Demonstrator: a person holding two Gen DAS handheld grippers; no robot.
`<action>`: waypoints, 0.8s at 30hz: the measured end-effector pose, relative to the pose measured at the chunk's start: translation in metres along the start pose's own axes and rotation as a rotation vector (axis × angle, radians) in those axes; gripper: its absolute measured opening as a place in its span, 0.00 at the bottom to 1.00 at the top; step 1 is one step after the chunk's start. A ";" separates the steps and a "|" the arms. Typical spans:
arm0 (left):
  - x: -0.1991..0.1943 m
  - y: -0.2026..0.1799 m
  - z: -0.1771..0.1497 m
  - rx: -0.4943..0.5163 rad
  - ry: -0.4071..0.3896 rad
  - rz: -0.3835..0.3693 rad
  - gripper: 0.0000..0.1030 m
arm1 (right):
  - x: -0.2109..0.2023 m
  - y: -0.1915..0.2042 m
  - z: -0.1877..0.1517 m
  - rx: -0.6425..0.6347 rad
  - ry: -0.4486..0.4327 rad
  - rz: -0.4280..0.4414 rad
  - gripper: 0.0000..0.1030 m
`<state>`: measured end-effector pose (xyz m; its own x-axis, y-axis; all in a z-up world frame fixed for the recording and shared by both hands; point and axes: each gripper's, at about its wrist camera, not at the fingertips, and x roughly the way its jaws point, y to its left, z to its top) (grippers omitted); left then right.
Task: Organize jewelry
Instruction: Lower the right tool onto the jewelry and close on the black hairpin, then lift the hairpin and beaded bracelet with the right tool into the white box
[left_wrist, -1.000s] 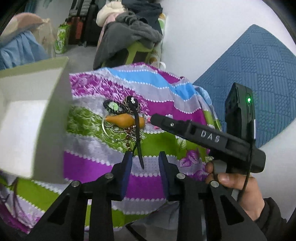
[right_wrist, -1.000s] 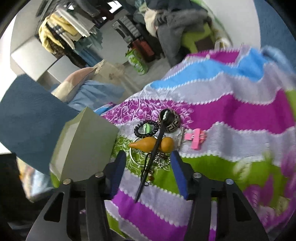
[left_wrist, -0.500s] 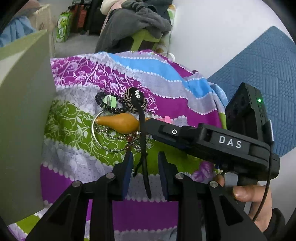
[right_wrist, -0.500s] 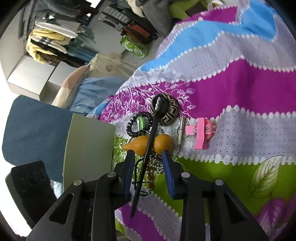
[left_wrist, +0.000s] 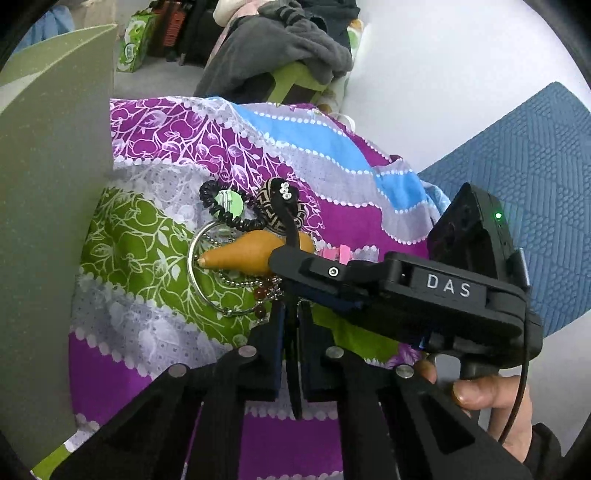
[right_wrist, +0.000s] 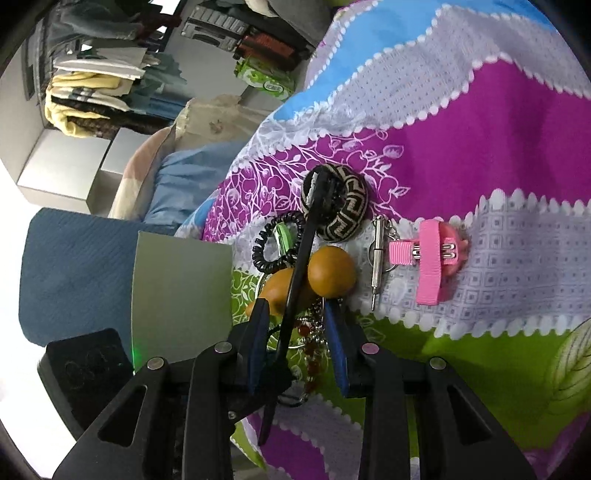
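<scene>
Bed or table draped in a striped floral cloth (left_wrist: 177, 280), bands of purple, green, grey and blue; a plain grey-green box wall (left_wrist: 55, 221) stands at the far left of the left gripper (left_wrist: 291, 332), and in the right wrist view it sits left of the right gripper (right_wrist: 297, 332). Room behind is cluttered: grey clothes heaped on a green chair (left_wrist: 288, 48), a green tissue pack (left_wrist: 129, 48) on the floor, folded laundry on shelves (right_wrist: 88, 92), a blue quilted mat (left_wrist: 524, 192) beyond the right hand (left_wrist: 491, 402). Jewelry pile lies just ahead of both grippers: long black hair stick (left_wrist: 291, 280) running from a patterned brown-black fabric ring (right_wrist: 340, 206) back toward the jaws, black coil hair tie (left_wrist: 221, 210), orange gourd-shaped pendant (left_wrist: 243, 253), silver bangle (left_wrist: 194, 273), bead chain (left_wrist: 240, 282); pink ribbon clip (right_wrist: 432, 258) and small silver screwdriver charm (right_wrist: 376, 254) ahead-right of the right gripper. Left gripper jaws have just been closing, now narrow and clamped on the lower end of the hair stick, stick passing between the pads. Right gripper jaws have also been closing, partly closed with a visible gap, straddling the same stick further up with bead chain under them, pads not clearly pressing on it; right gripper's body crosses just above the left gripper's fingertips
</scene>
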<state>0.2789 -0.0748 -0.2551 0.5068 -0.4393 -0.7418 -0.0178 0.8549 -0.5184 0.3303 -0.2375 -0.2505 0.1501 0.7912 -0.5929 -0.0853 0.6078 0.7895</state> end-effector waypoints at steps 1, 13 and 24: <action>-0.001 0.001 0.000 -0.002 -0.004 -0.003 0.05 | -0.001 -0.001 0.000 0.008 -0.004 0.014 0.16; -0.030 0.006 -0.009 -0.025 -0.024 -0.047 0.01 | -0.012 0.011 -0.004 -0.043 -0.058 -0.057 0.06; -0.049 0.002 -0.017 0.011 -0.017 -0.020 0.01 | -0.025 0.039 -0.033 -0.227 -0.077 -0.280 0.05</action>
<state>0.2393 -0.0564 -0.2276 0.5219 -0.4518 -0.7235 0.0021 0.8489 -0.5286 0.2910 -0.2313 -0.2106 0.2717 0.5896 -0.7607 -0.2452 0.8067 0.5377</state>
